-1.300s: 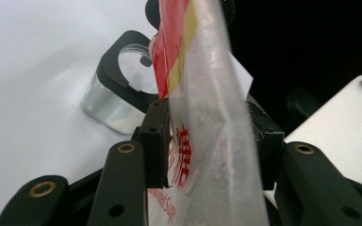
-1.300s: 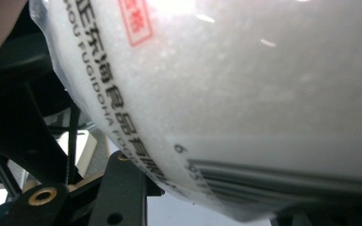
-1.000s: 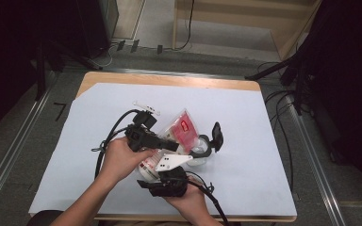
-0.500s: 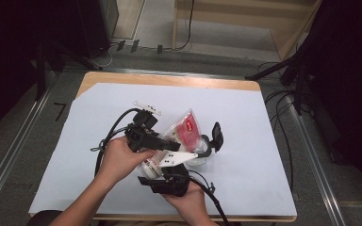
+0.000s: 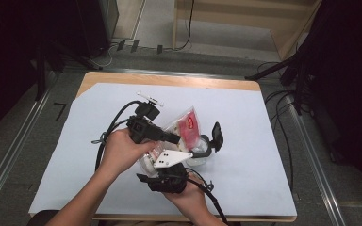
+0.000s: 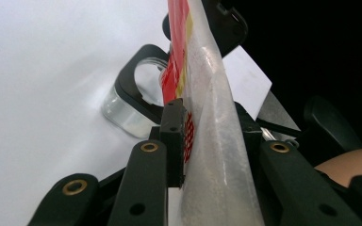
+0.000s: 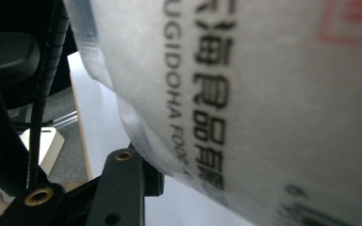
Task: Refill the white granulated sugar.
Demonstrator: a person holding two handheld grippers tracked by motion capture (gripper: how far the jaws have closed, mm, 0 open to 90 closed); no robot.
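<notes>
A clear plastic bag of white grains [image 5: 188,125] with a red label is held up over the middle of the table. My left gripper [image 5: 176,139] comes in from the left; its jaws have just been closing, and they pinch the bag [image 6: 212,141] between the pads. My right gripper [image 5: 156,159], under its grey plate, comes up from below and is closed on the bag's lower end [image 7: 264,94], with one black finger [image 7: 122,183] against it. A clear jar [image 5: 200,148] with an open black flip lid [image 5: 217,136] stands just right of the bag and shows again as the jar [image 6: 122,113].
A white sheet [image 5: 264,141] covers the wooden table. Black cables trail from both grippers on the left and at the front edge. A small white bar [image 5: 150,98] lies behind the left hand. Dark equipment and cables flank the table.
Both hands stay where they were. The bag's top has shifted slightly toward the jar.
</notes>
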